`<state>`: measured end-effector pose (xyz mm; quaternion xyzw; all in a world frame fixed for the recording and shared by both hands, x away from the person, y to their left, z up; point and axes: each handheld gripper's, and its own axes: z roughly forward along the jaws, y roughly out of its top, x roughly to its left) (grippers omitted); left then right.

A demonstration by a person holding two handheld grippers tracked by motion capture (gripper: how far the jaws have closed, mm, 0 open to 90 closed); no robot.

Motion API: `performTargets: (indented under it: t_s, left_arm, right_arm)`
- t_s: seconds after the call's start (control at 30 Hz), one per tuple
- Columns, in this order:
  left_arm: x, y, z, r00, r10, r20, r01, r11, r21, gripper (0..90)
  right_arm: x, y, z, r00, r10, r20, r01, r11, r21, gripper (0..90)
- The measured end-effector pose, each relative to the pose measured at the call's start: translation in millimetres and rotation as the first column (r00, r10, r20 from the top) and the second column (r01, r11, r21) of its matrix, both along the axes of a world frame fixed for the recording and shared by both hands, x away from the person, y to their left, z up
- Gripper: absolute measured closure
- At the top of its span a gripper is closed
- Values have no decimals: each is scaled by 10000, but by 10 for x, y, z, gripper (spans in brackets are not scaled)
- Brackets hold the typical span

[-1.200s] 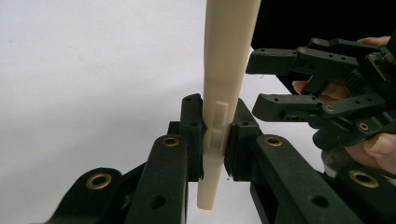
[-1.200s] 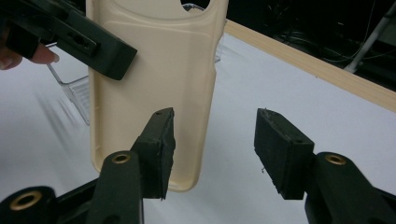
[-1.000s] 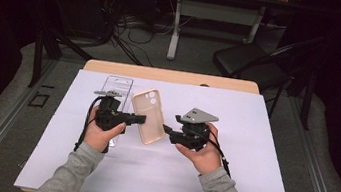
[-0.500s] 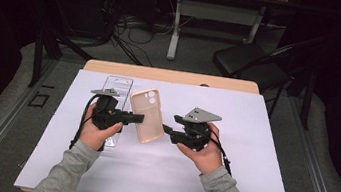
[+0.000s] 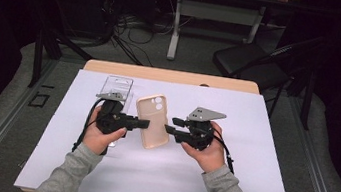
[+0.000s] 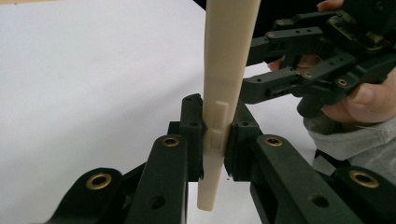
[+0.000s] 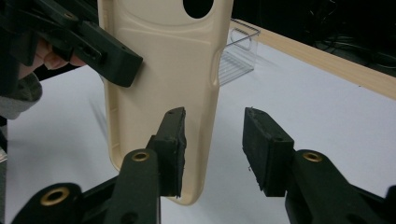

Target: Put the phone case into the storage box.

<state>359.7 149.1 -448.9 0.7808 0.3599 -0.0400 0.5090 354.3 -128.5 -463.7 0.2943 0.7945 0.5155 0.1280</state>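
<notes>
The cream, soft-plastic phone case (image 5: 152,120) hangs above the white-covered table (image 5: 258,179) between both hands, its long axis running away from the person, camera cut-out at the far end. The left gripper (image 6: 215,135) clamps one long edge between its pads. The right gripper (image 7: 214,150) has just been closing its jaws, yet a gap remains: the opposite long edge sits between them, one pad lapping the case's face, the other apart, so I judge it must close further.
</notes>
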Motion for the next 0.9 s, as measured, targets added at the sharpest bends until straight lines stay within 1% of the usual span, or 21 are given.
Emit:
performTargets:
  t_s: [0.1,0.27,0.4,0.6,0.83,0.9]
  left_arm:
    - [-15,-32,2,10000,-60,1,60,10000,52,802]
    - [-26,-58,-4,9998,-198,27,198,9997,133,803]
    - [-34,-65,-4,9997,-234,40,234,9997,90,802]
    - [-37,-78,-9,9993,-358,83,357,9993,141,802]
    - [-45,-80,-5,9991,-419,55,419,9991,38,802]
    - [-45,-83,-7,9991,-421,63,421,9991,26,802]
  right_arm:
    - [5,-8,5,9999,85,-109,-83,9999,141,618]
    - [22,-20,-8,9993,153,-328,-148,9998,163,650]
    - [43,-42,-12,9975,355,-619,-324,9982,499,673]
    - [46,-49,-11,9971,439,-626,-409,9980,488,695]
    - [46,-42,-15,9956,605,-719,-567,9969,541,728]
    - [47,-43,-14,9957,627,-687,-590,9968,533,738]
